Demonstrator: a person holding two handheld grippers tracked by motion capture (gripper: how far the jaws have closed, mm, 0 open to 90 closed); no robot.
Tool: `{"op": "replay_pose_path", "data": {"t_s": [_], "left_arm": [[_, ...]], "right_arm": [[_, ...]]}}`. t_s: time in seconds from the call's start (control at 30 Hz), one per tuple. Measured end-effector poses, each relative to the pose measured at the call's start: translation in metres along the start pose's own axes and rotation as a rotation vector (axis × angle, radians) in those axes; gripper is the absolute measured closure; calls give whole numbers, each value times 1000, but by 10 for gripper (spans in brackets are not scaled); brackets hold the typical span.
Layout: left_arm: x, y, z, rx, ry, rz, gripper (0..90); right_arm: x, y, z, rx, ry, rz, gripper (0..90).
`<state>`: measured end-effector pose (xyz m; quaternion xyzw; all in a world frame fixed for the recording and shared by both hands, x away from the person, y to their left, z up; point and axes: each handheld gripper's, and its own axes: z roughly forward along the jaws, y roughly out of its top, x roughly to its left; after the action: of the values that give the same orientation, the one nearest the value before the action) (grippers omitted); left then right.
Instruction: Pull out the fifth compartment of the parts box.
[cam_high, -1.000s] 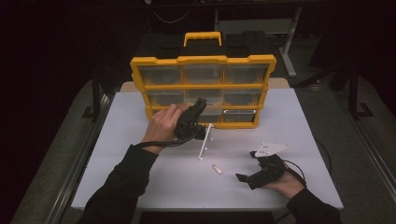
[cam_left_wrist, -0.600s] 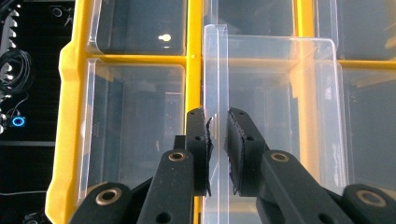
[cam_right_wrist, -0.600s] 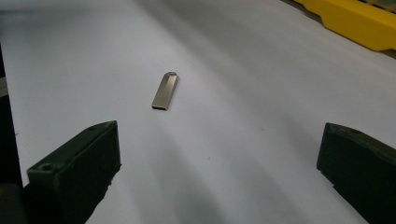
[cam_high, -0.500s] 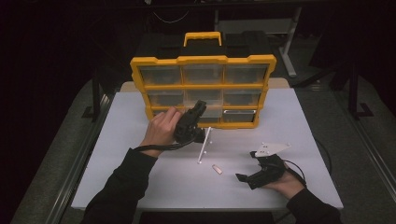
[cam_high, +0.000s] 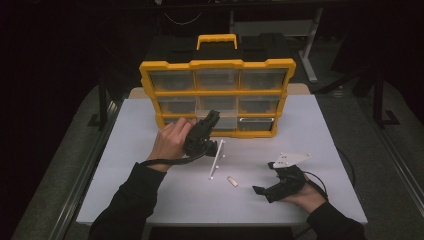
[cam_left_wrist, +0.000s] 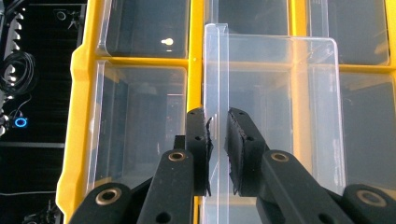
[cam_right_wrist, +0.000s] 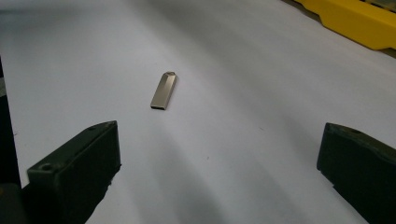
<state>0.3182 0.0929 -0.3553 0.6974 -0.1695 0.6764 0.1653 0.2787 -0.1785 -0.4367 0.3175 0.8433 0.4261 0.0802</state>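
A yellow organiser (cam_high: 217, 64) with clear drawers stands upright at the back of the white table (cam_high: 125, 150). My left gripper (cam_high: 213, 118) reaches into its lower middle. In the left gripper view it (cam_left_wrist: 217, 119) is shut on the thin upright lip of a clear drawer (cam_left_wrist: 280, 93) that sticks out of the yellow frame (cam_left_wrist: 81, 116). A small silver USB stick (cam_high: 232, 181) lies flat on the table. My right gripper (cam_high: 267, 189) rests near the front right, open. In the right gripper view it (cam_right_wrist: 219, 140) has wide jaws, and the stick (cam_right_wrist: 164, 90) lies beyond them, untouched.
The organiser has a yellow carry handle (cam_high: 217, 39) on top and blocks the table's back. A cable (cam_high: 172, 161) trails from my left gripper over the table. Bare white table lies to the left and right of the hands. Dark floor surrounds the table.
My left hand and gripper have drawn back a little toward the near edge, and the clear drawer has come with them. The right hand and the USB stick have stayed put.
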Motion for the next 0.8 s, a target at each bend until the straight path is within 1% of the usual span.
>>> {"op": "replay_pose_path", "data": {"t_s": [0.23, 0.27, 0.8], "left_arm": [[-1, 2, -5, -7, 3, -1, 797], [0, 2, -6, -2, 1, 6, 797], [-2, 7, -17, -26, -3, 17, 796]], "right_arm": [[0, 0, 0, 1, -1, 2, 0], [0, 0, 0, 1, -1, 2, 0], [0, -1, 0, 3, -6, -2, 0]]}}
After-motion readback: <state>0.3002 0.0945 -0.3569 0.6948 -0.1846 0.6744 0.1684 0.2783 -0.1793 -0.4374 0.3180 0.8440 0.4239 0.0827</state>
